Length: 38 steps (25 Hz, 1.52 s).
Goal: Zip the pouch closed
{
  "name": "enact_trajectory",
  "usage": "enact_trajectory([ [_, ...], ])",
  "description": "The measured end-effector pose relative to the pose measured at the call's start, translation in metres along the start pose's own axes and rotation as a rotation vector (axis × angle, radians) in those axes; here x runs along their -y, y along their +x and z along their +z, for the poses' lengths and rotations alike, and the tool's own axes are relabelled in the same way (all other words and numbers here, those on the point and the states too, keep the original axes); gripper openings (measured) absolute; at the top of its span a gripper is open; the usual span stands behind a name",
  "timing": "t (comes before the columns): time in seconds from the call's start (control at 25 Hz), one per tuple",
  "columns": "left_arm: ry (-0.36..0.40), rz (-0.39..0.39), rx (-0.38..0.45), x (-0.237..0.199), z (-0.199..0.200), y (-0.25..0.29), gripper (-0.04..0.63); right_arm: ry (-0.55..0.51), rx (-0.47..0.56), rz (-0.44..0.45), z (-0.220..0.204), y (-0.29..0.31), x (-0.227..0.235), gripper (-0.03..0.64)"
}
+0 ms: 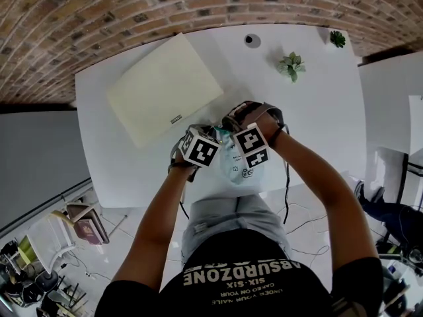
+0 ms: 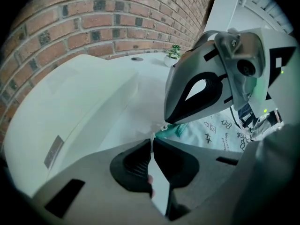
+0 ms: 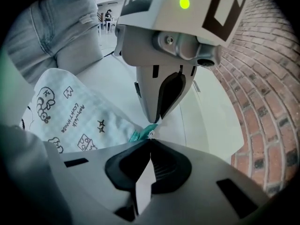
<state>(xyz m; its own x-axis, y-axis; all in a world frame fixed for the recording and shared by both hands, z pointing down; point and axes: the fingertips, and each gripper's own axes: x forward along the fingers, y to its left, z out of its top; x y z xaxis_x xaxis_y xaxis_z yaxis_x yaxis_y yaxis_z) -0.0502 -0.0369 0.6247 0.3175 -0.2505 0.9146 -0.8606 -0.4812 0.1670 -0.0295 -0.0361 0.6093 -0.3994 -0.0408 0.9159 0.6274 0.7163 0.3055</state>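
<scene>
One pouch — table's near edge

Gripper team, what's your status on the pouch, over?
Left gripper jaws pinching pouch corner. Right gripper jaws shut on teal zipper end. Nothing in the way.

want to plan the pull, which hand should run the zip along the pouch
right, likely: right tool is shut at the teal zip end; left tool pinches the pouch corner, anchoring

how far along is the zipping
Done: both grippers are shut at the pouch's teal zip end. In hand: left gripper pinches that end, right gripper seems to hold the pull. Left: likely drawing it along the pouch; how much is closed doesn't show.
</scene>
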Motion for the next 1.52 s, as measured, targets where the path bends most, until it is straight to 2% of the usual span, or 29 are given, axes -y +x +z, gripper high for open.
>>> enact_trajectory([
  [0.36,-0.012,-0.011,0.004,0.005,0.001,-0.001,0.026,-0.014,-0.011,-0.003,-0.001,0.0,-0.001,0.002],
  [0.64,-0.016,-0.013,0.002,0.005,0.001,0.0,0.026,-0.07,-0.039,-0.004,-0.002,0.0,-0.002,0.002],
  [0.96,-0.018,0.007,0.008,-0.001,0.002,-0.002,0.026,-0.045,-0.04,0.002,-0.009,-0.003,-0.004,0.002],
  [1.52,-0.018,-0.003,0.003,0.003,0.001,-0.001,0.026,-0.039,-0.036,0.009,-0.01,-0.008,-0.007,0.002],
])
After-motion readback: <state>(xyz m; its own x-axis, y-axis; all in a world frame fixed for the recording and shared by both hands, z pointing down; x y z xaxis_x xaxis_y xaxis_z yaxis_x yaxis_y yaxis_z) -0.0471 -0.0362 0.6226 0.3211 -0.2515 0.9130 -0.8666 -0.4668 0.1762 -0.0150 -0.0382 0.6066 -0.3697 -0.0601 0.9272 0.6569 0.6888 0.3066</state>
